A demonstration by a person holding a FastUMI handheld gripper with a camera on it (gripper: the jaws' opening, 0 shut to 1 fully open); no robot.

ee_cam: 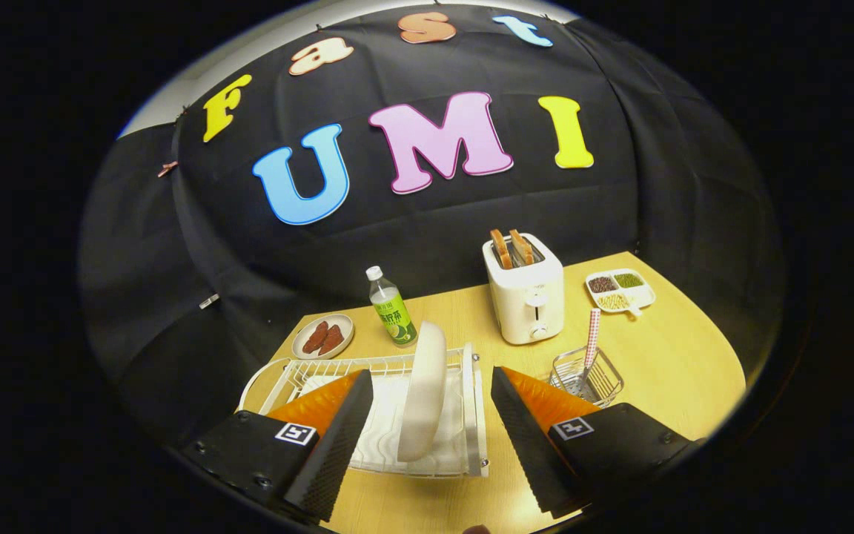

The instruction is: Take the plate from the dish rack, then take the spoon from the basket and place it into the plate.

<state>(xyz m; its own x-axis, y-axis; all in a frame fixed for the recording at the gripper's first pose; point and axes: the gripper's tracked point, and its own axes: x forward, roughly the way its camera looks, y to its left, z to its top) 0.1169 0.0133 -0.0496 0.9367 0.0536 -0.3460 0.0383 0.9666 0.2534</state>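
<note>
**Q:** Where the gripper looks forward along its two fingers, how do they stand, and what sits between them?

**A:** They are spread wide and hold nothing. Between them a white plate stands on edge in a white wire dish rack. It is round, smooth and glossy, and it leans slightly. Neither finger touches it; there is open space on both sides of its rim.

**Q:** Where is the spoon?

**A:** Just beyond the right finger is a small metal wire basket. The spoon stands upright in it, its handle checked red and white and rising above the basket's rim.

**Q:** How much open room is there?

**A:** The pale wooden table has bare surface to the right of the basket and in front of the rack, near the fingers. The rack's right edge and the basket stand apart, with a strip of bare wood between them.

**Q:** What else is on the table?

**A:** Behind the rack stands a clear bottle with a green label and white cap. Left of it is a small round dish with two reddish-brown pieces. Behind the basket is a boxy white toaster with two bread slices in its slots. Further right is a white divided tray of dark, green and pale grains
</note>
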